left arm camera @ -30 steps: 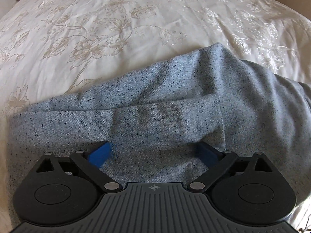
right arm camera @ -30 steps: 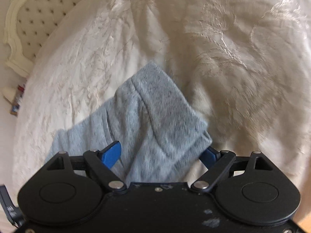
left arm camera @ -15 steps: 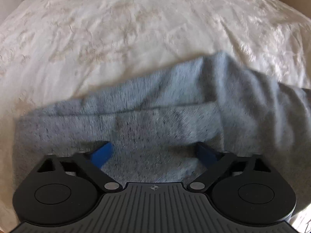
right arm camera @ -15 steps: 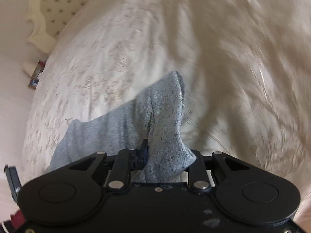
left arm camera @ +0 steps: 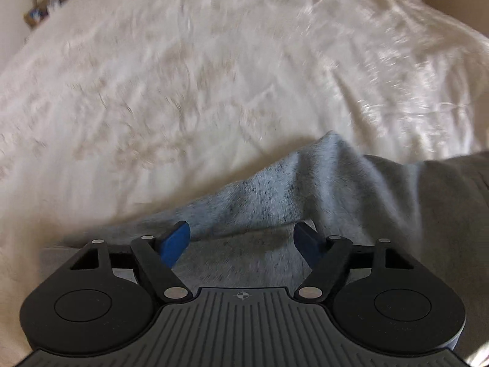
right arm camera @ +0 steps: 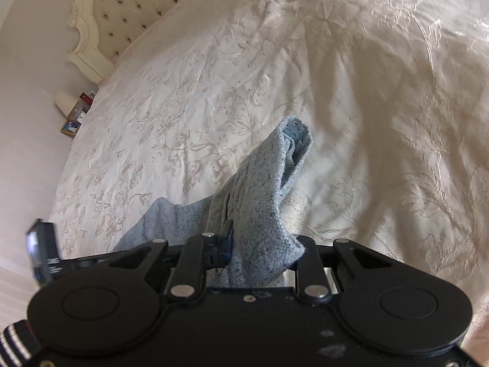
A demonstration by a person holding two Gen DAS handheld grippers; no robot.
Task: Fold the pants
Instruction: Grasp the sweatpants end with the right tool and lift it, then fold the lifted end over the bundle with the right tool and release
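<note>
The grey speckled pants lie bunched on the white bedspread in the left wrist view, which is blurred. My left gripper is open, its blue fingers either side of a fold of the cloth, not closed on it. In the right wrist view my right gripper is shut on an end of the pants and holds it lifted above the bedspread. The hem opening stands up at the top. The right fingertip is hidden by cloth.
A tufted cream headboard stands at the far left. A nightstand with small items sits beside the bed and also shows in the left wrist view. A striped sleeve cuff is at the bottom left.
My right gripper closed on the pants end and lifted it off the bed. The left gripper stayed open and drew back and up; the cloth shifted right and lower in view.
</note>
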